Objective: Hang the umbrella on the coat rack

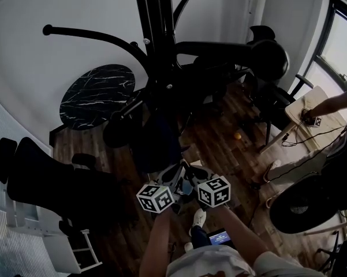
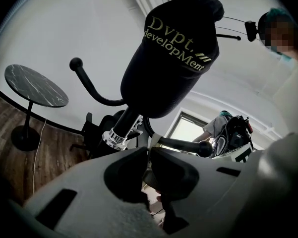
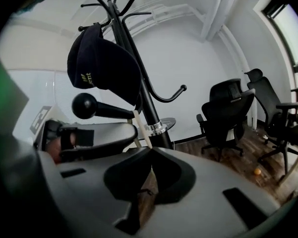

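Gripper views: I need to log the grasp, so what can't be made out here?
Left gripper view: left gripper fingers closed; anything pinched hides behind them.
Right gripper view: pale strip reaches right gripper closed fingers; grip hidden.
Head view: dark mass under coat rack too shadowed to identify.

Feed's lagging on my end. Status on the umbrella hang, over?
Left claw shut. Right claw shut, apparently pinching a pale strip. Umbrella itself not made out. Cap already on coat rack, close above.
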